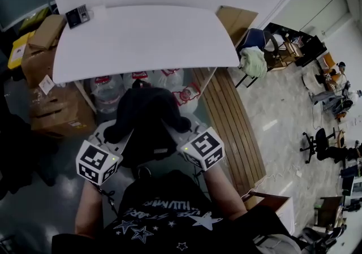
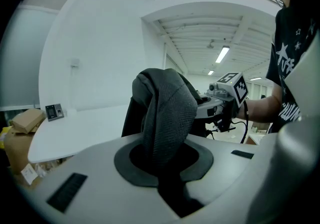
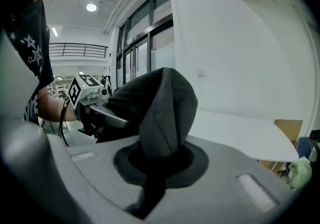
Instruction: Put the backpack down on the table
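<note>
I'm holding the black backpack (image 1: 148,117) with both tools: left gripper (image 2: 165,165) is clamping one fold of its fabric, right gripper (image 3: 159,165) is pinching another fold. The backpack is hanging in the air just short of the table (image 1: 141,38) near edge, not yet resting on the table top

Blk backpack (image 1: 146,117), white table (image 1: 141,38), b/w square-marker cubes (image 1: 97,161), brown boxes (image 1: 62,112).
</note>
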